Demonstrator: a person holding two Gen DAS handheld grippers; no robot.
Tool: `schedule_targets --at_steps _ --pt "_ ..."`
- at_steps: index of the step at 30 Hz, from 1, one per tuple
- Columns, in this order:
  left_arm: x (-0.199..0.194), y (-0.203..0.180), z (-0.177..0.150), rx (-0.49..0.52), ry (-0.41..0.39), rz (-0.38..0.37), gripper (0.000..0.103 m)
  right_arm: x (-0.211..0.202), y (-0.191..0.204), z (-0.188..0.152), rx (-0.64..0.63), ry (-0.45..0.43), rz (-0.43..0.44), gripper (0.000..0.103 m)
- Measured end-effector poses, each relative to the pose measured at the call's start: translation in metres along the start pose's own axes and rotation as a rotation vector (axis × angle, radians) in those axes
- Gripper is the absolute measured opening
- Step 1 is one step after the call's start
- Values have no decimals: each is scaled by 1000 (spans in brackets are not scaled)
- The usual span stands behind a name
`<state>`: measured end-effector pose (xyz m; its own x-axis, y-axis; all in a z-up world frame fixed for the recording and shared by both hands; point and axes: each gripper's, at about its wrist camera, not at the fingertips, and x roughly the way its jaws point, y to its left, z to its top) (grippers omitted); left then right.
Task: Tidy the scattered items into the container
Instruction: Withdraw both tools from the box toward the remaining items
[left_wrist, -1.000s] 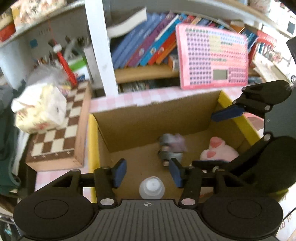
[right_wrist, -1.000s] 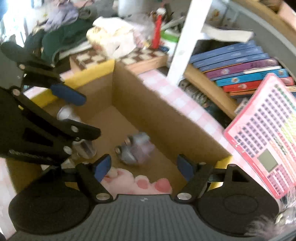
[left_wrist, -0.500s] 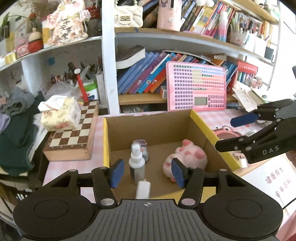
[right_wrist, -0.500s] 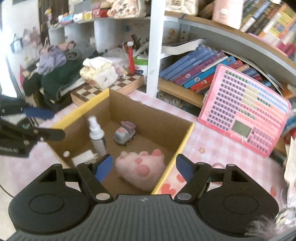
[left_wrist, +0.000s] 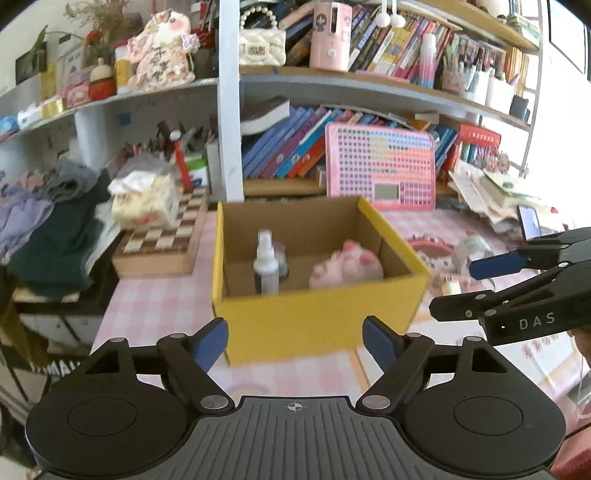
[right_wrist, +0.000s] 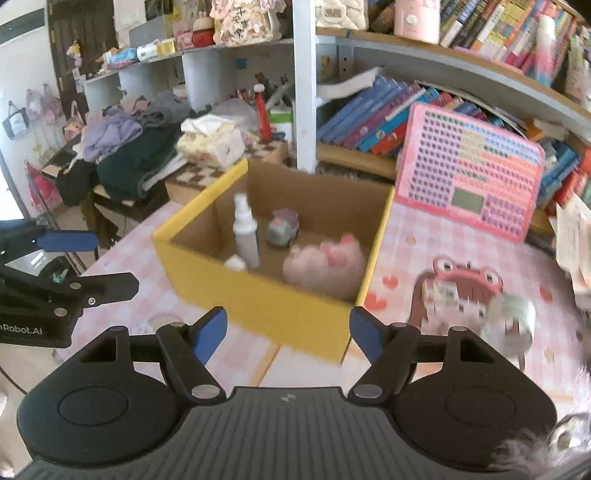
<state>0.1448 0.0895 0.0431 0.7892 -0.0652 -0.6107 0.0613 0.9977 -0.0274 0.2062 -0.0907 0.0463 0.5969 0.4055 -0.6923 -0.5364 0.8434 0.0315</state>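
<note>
My left gripper (left_wrist: 294, 340) and right gripper (right_wrist: 288, 333) both spread wide, nothing held, hovering before yellow box (left_wrist: 317, 317). Spray bottle (left_wrist: 266, 264), pink plush (left_wrist: 345, 266), toy car (right_wrist: 282, 229) sit inside box.

1. The left wrist view looks forward and slightly down over the left claw (left_wrist: 294, 338) at the yellow box (left_wrist: 317, 317), near its front wall, facing the bookshelf (left_wrist: 369, 88).
2. The right wrist view sits off the box's (right_wrist: 258, 302) right front corner, angled leftward.
3. Both share the box, pink keyboard toy (left_wrist: 380, 170) and shelf.
</note>
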Motion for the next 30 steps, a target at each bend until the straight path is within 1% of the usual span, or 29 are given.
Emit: schedule_targets --at_steps 2,3,4,6,10,13,15,18,23,30 --pt "-7 -3 -11 4 6 4 86 -4 10 -13 -12 12 -20 73" --pt "-10 -4 -16 7 11 8 91 -4 15 -20 -19 22 -30 73" --pt "-13 -5 -22 9 16 12 92 -4 20 -25 -21 35 -42 73" --pt "-16 -7 -32 15 32 17 92 -4 29 -36 -14 56 -61 74" --pt "-25 -6 -48 2 62 46 92 -11 43 -51 10 54 -105 83" --pt "-30 -6 -58 -17 81 55 93 -17 49 -61 28 43 -147 86" --pt "-33 -8 -65 -21 91 56 95 -20 51 -69 62 45 -171 86" --pt "-35 -12 -72 -11 105 45 96 -22 54 -81 106 70 -178 86" --pt "-36 -15 -75 0 112 50 96 -29 55 -92 125 75 -192 86" --pt "-32 -25 -79 25 141 22 97 -33 52 -104 161 107 -195 87"
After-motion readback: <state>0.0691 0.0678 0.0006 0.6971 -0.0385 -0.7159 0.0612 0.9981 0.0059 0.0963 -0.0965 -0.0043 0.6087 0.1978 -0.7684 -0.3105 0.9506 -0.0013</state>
